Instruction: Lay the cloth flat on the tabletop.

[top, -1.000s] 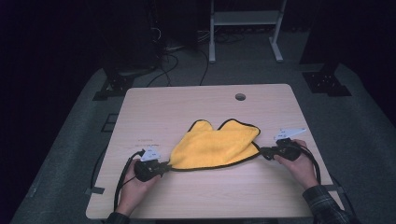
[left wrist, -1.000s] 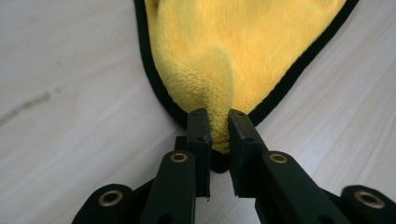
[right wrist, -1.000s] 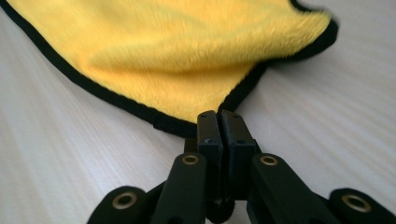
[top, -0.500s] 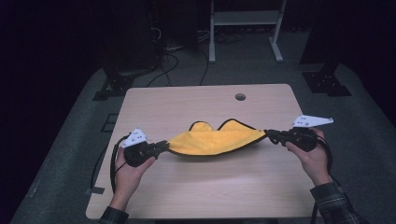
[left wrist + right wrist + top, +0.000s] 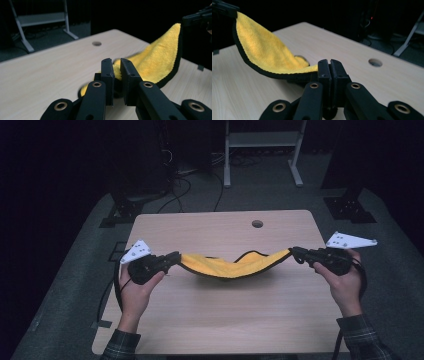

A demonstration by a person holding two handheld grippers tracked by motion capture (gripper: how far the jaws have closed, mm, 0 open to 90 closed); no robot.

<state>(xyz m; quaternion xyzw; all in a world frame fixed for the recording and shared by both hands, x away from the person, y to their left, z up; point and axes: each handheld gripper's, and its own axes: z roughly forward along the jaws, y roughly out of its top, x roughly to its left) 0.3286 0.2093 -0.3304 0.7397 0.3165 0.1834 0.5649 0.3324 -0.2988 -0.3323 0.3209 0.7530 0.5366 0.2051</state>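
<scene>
High view: yellow cloth [image 5: 230, 265] sags between both tools, above the bench [image 5: 225, 320].
Left tool [image 5: 175, 258]: clamped on the cloth's near corner.
Right tool [image 5: 294, 252]: clamped on its opposite corner.

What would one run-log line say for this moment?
left gripper: shut on yellow cloth corner | right gripper: shut on opposite corner | cloth: hanging between them, sagging above wooden table

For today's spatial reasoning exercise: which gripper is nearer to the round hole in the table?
Right. The right gripper is below and slightly right of the hole; the left gripper is farther off, to its lower left. Both grip the yellow cloth.
</scene>
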